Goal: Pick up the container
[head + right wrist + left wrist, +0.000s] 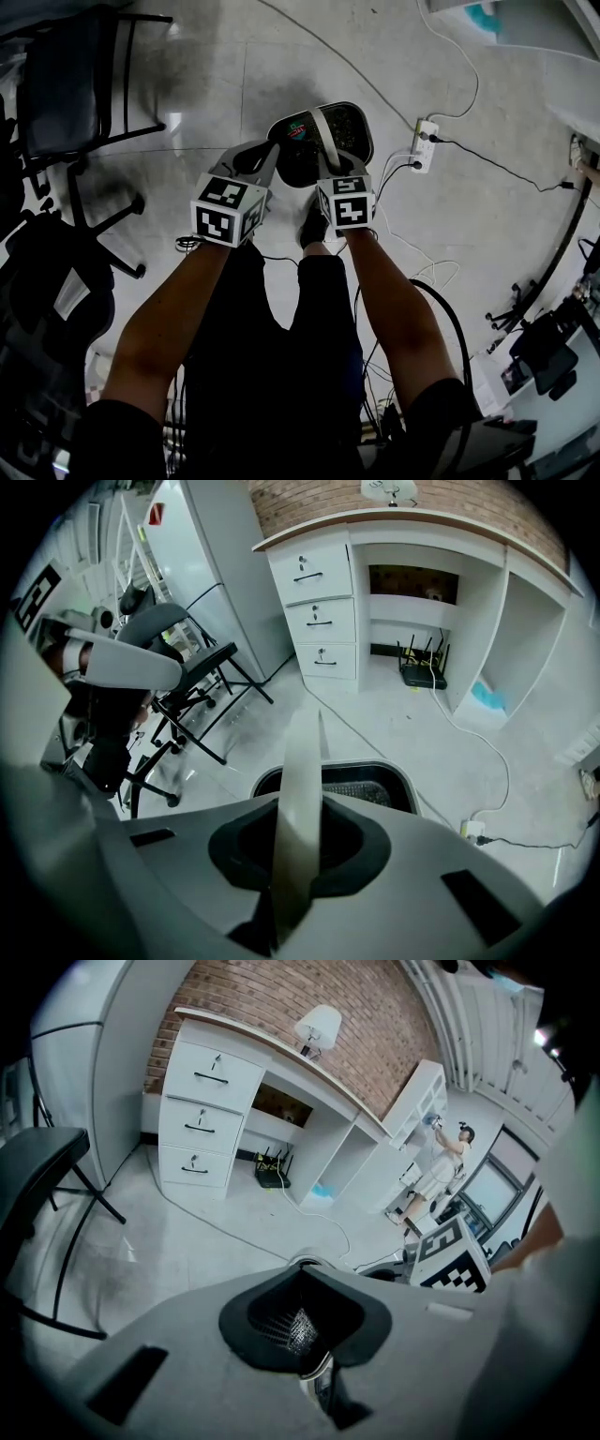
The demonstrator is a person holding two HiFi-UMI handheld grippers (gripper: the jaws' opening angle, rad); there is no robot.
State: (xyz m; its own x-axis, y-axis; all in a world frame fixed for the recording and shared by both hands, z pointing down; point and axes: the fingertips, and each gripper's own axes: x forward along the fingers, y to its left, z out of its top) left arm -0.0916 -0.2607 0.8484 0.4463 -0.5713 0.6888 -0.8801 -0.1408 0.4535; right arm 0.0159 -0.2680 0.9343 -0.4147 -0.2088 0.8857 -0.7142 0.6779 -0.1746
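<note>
One dark container [349, 131], mouth up, long side across my view, two grippers on it, left gripper [268, 153] clamped its rim [368, 141], right gripper [330, 165] pinched its handle [298, 808] (one thin white strap).

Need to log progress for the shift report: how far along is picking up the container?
Done: both grippers are on it. In hand: the right gripper is clamped on the white handle, and the left gripper grips the container at its mesh edge. Left: carrying it well clear of the floor; whether it already hangs free I cannot tell.
</note>
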